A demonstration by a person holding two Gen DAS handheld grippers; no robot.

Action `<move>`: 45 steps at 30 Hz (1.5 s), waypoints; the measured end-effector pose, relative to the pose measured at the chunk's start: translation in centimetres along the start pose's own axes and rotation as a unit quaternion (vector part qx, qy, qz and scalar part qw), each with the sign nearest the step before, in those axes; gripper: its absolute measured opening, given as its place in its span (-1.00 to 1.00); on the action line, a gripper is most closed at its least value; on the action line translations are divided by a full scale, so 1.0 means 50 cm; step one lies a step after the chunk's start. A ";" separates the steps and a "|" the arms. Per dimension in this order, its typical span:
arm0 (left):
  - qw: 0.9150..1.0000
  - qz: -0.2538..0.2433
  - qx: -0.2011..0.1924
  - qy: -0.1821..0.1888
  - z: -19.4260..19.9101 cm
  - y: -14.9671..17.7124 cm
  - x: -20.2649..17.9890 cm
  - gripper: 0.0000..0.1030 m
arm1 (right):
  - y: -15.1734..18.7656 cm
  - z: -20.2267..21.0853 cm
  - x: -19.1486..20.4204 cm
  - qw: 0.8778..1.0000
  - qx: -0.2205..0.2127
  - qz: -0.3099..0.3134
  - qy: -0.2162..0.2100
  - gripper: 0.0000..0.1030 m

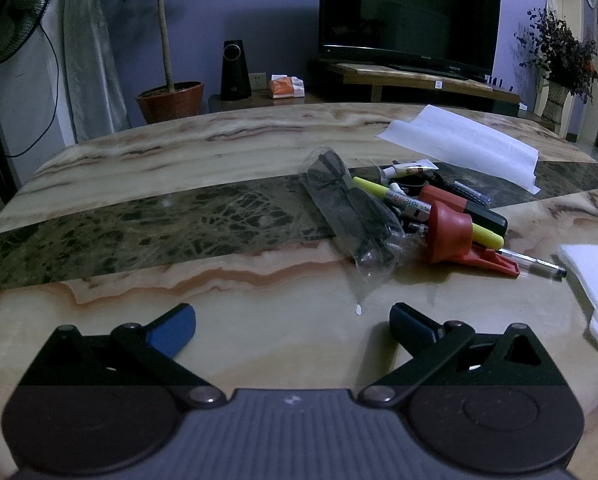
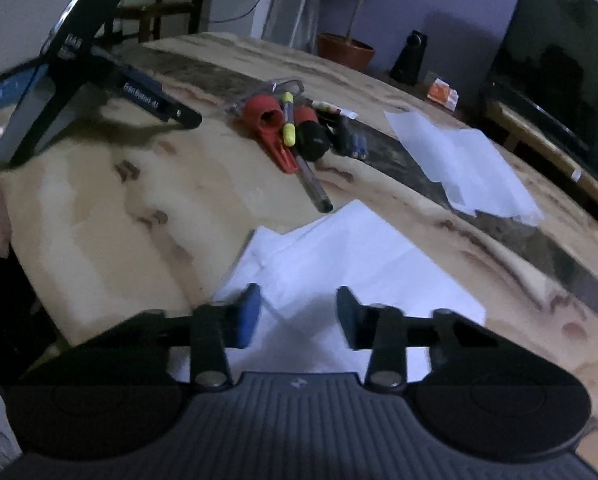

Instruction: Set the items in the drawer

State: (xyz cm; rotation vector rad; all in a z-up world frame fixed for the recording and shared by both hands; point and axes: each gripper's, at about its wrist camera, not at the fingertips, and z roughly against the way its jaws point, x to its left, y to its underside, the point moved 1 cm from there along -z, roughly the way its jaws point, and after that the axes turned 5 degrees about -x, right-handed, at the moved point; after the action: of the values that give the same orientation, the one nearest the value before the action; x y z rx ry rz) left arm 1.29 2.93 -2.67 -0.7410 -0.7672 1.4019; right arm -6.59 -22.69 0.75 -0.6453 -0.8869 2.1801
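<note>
Marbled stone table: heap of pens and red plastic tools. Left gripper fingers spread wide, empty; right gripper fingers apart over white folded paper, gripping nothing.

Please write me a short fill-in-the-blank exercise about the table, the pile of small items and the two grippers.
1. The yellow highlighter lies across a ____ funnel-shaped tool.
2. The left gripper stands open over bare ____ table.
3. The right gripper hovers over sheets of ____ paper.
4. Nothing sits between the ____ of either gripper.

Missing words: red; marble; white; fingers
</note>
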 end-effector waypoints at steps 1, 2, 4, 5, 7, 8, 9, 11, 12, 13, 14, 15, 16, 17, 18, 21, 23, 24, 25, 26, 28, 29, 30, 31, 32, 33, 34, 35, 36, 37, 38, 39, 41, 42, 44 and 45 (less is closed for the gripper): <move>1.000 0.000 0.000 0.000 0.000 0.000 0.000 0.99 | 0.000 -0.001 -0.001 1.000 0.001 -0.004 -0.002 -0.65; 1.000 0.000 0.000 0.000 0.000 0.000 0.000 0.99 | 0.000 -0.001 -0.002 1.000 0.000 -0.009 -0.004 -0.87; 1.000 0.000 0.000 0.000 0.000 0.000 0.000 0.99 | -0.001 0.004 -0.005 1.000 -0.008 -0.019 -0.012 -0.88; 1.000 0.000 0.000 0.000 0.000 0.000 0.000 0.99 | -0.002 0.009 -0.006 1.000 -0.014 -0.023 -0.013 -0.93; 1.000 0.000 0.000 0.000 0.000 0.000 0.000 0.99 | -0.002 0.016 -0.008 0.999 -0.021 -0.029 -0.016 -0.95; 1.000 0.000 0.000 0.000 0.000 0.000 0.000 0.99 | -0.002 0.018 -0.007 0.999 -0.022 -0.028 -0.016 -0.96; 1.000 0.000 0.000 0.000 0.000 0.000 0.000 0.99 | -0.002 0.019 -0.006 0.999 -0.022 -0.026 -0.015 -0.96; 1.000 0.000 0.000 0.000 0.000 0.000 0.000 0.99 | -0.002 0.017 -0.006 1.000 -0.014 -0.023 -0.014 -0.94; 1.000 0.000 0.000 0.000 0.000 0.000 0.000 0.99 | -0.002 0.015 -0.006 1.000 -0.009 -0.023 -0.013 -0.92; 1.000 0.000 0.000 0.000 0.000 0.000 0.000 0.99 | -0.003 0.015 -0.007 1.000 -0.011 -0.022 -0.007 -0.92; 1.000 0.000 0.000 0.000 0.000 0.000 0.000 0.99 | -0.004 0.015 -0.009 1.000 -0.013 -0.021 -0.001 -0.90; 1.000 0.000 0.000 0.000 0.000 0.000 0.000 0.99 | -0.005 0.015 -0.010 1.000 -0.015 -0.020 0.004 -0.90; 1.000 0.000 0.000 0.000 0.000 0.000 0.000 0.99 | -0.006 0.013 -0.014 1.000 -0.017 -0.026 0.002 -0.87; 1.000 0.000 0.000 0.000 0.000 0.000 0.000 0.99 | -0.007 0.011 -0.017 0.999 -0.018 -0.031 0.000 -0.72; 1.000 0.000 0.000 0.000 0.000 0.000 0.000 0.99 | -0.009 0.007 -0.018 0.999 -0.018 -0.032 0.002 -0.57; 1.000 0.000 0.000 0.000 0.000 0.000 0.000 0.99 | -0.012 -0.009 -0.015 0.999 -0.010 -0.034 -0.009 0.00; 1.000 0.000 0.000 0.000 0.000 0.000 0.000 0.99 | -0.014 -0.018 -0.008 1.000 -0.014 -0.027 0.004 0.04; 1.000 0.000 0.000 0.000 0.000 0.000 0.000 0.99 | -0.016 -0.022 -0.009 0.999 -0.016 -0.030 0.006 0.04; 1.000 0.000 0.000 0.000 0.000 0.000 0.000 0.99 | -0.019 -0.025 -0.010 0.999 -0.017 -0.032 0.008 0.03; 1.000 0.000 0.000 0.000 0.000 0.000 0.000 0.99 | -0.021 -0.028 -0.011 0.999 -0.019 -0.036 0.010 0.00; 1.000 0.000 0.000 0.000 0.000 0.000 0.000 0.99 | -0.025 -0.032 -0.022 0.998 -0.020 -0.059 0.008 -0.10; 1.000 0.000 0.000 0.000 0.000 0.000 0.000 0.99 | -0.027 -0.034 -0.027 0.997 -0.020 -0.070 0.007 -0.19; 1.000 0.000 0.000 0.000 0.000 0.000 0.000 0.99 | -0.026 -0.038 -0.029 0.997 -0.016 -0.075 0.006 -0.22; 1.000 0.000 0.000 0.000 0.000 0.000 0.000 0.99 | -0.024 -0.043 -0.031 0.997 -0.008 -0.080 0.005 -0.22; 1.000 0.000 0.000 0.000 0.000 0.000 0.000 0.99 | -0.021 -0.047 -0.031 0.996 -0.005 -0.084 0.006 -0.21; 1.000 0.000 0.000 0.000 0.000 0.000 0.000 0.99 | -0.020 -0.046 -0.031 0.996 -0.006 -0.084 0.006 -0.21; 1.000 0.000 0.000 0.000 0.000 0.000 0.000 0.99 | -0.019 -0.045 -0.031 0.997 -0.007 -0.081 0.006 -0.21; 1.000 0.000 0.000 0.000 0.000 0.000 0.000 0.99 | -0.018 -0.044 -0.029 0.997 -0.010 -0.077 0.007 -0.22; 1.000 0.000 0.000 0.000 0.000 0.000 0.000 0.99 | -0.016 -0.043 -0.028 0.997 -0.012 -0.073 0.007 -0.40; 1.000 0.000 0.000 0.000 0.000 0.000 0.000 0.99 | -0.015 -0.043 -0.029 0.997 -0.014 -0.077 0.004 -0.61; 1.000 0.000 0.000 0.000 0.000 0.000 0.000 0.99 | -0.015 -0.043 -0.031 0.996 -0.014 -0.083 0.006 -0.88; 1.000 0.000 0.000 0.000 0.000 0.000 0.000 0.99 | -0.014 -0.043 -0.032 0.996 -0.014 -0.084 0.010 -0.91; 1.000 0.000 0.000 0.000 0.000 0.000 0.000 0.99 | -0.014 -0.040 -0.038 0.995 -0.015 -0.100 0.004 -0.94; 1.000 0.000 0.000 0.000 0.000 0.000 0.000 0.99 | -0.014 -0.036 -0.042 0.994 -0.020 -0.107 0.002 -0.94; 1.000 0.000 0.000 0.000 0.000 0.000 0.000 0.99 | -0.016 -0.026 -0.048 0.992 -0.030 -0.121 -0.005 -0.95; 1.000 0.000 0.000 0.000 0.000 0.000 0.000 0.99 | -0.018 -0.020 -0.052 0.991 -0.038 -0.129 -0.006 -0.95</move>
State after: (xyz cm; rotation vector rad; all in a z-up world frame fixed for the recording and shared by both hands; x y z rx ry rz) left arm 1.31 2.95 -2.67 -0.7411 -0.7672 1.4019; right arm -3.89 -23.77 1.23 -0.5210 -1.0050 1.9292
